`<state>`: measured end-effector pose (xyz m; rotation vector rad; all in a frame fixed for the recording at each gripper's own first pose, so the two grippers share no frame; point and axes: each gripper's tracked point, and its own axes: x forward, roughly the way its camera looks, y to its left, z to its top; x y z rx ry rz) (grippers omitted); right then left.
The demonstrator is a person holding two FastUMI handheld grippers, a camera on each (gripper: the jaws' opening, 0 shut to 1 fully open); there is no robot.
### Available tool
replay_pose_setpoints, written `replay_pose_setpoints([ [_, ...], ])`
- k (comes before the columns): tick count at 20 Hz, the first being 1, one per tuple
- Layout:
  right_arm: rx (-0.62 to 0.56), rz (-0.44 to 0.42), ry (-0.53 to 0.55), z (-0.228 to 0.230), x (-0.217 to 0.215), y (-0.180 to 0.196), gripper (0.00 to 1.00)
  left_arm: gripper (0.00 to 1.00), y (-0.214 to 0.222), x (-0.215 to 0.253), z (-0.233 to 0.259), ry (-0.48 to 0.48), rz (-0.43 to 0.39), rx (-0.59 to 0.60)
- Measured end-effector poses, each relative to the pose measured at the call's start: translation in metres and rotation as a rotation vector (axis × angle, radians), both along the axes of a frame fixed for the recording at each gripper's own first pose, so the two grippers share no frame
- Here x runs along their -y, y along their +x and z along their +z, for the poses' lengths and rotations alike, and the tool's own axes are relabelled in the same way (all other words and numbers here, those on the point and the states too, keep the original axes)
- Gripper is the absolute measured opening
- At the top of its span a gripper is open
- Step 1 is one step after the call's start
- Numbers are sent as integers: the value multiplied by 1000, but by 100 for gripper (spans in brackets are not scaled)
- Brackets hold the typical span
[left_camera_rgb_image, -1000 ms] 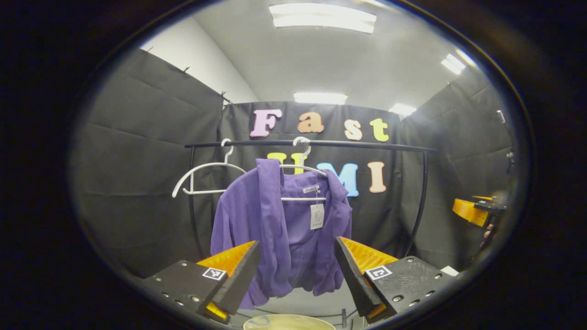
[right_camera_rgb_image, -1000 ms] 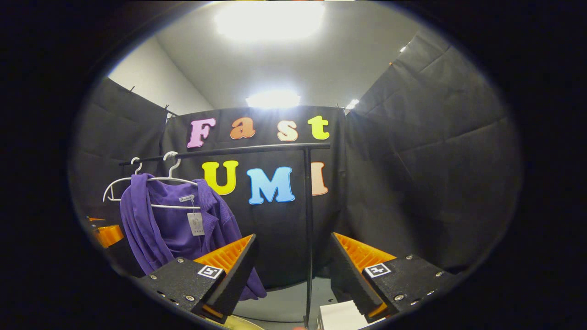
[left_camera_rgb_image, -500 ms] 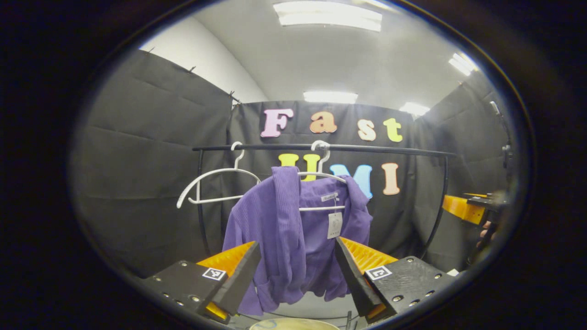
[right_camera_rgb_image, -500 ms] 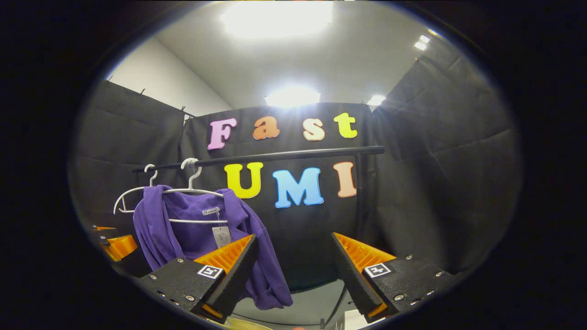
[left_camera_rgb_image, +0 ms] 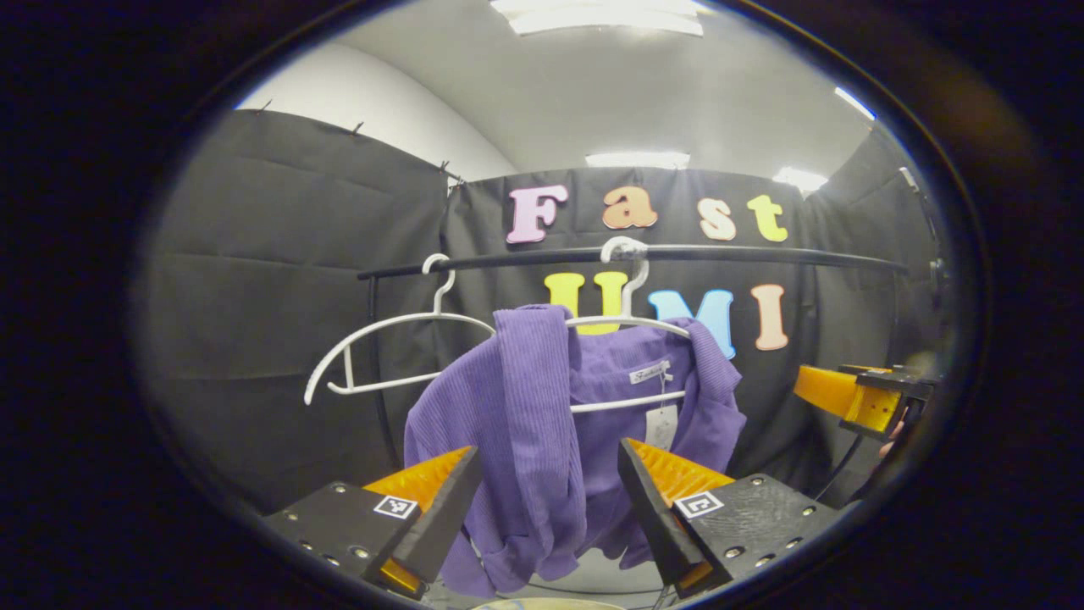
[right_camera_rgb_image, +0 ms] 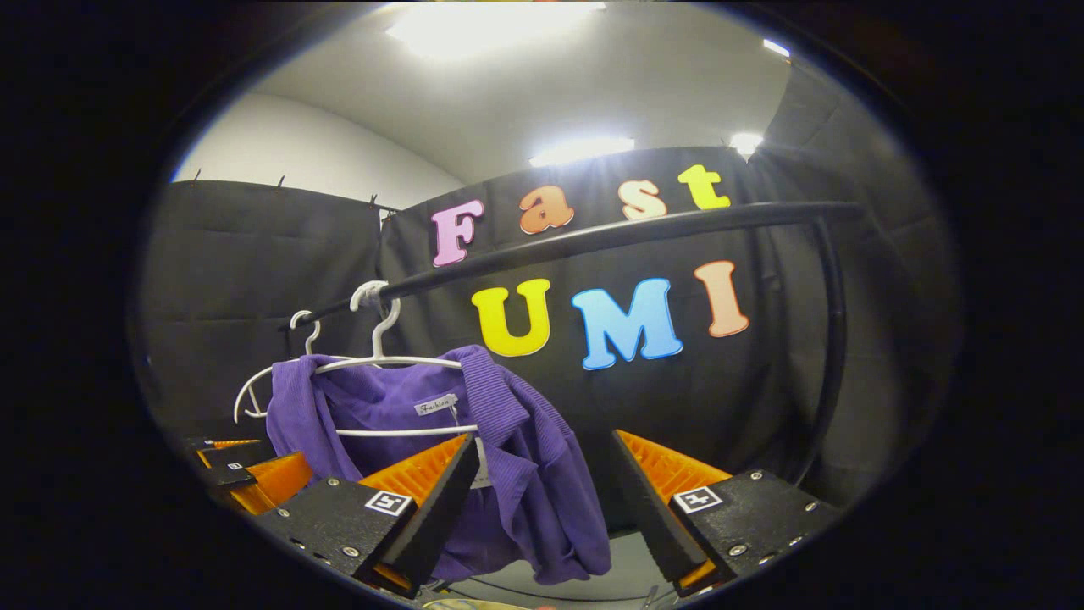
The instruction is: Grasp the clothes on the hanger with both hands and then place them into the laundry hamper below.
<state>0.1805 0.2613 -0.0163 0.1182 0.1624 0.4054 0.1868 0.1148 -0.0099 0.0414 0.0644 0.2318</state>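
your left gripper (left_camera_rgb_image: pixel 549 500) has its fingers spread wide with nothing between them pressed; the purple garment (left_camera_rgb_image: pixel 542 424) hangs in the gap beyond the fingertips, not touched as far as the left gripper view lets you judge; your right gripper (right_camera_rgb_image: pixel 542 500) is likewise spread wide and holds nothing, with the garment's right shoulder and sleeve (right_camera_rgb_image: pixel 542 474) hanging just past its left finger; in the left gripper view the right gripper (left_camera_rgb_image: pixel 855 394) shows at the far right, well apart from the garment; the garment is draped on a white hanger (left_camera_rgb_image: pixel 631 326) hooked over the black rail (left_camera_rgb_image: pixel 720 254) near the rail's middle; a white paper tag (left_camera_rgb_image: pixel 660 425) hangs at its collar; a second, bare white hanger (left_camera_rgb_image: pixel 381 347) hangs near the rail's left end, just beside the garment; a pale curved rim (left_camera_rgb_image: pixel 542 604) at the bottom edge, under the garment, may be the hamper, but too little shows to be sure.
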Motion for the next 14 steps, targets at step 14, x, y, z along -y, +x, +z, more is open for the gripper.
replay_pose_setpoints([
  [14,-87,26,-66,-77,-67,86,95,93,68,-33,-18,10,186,4],
])
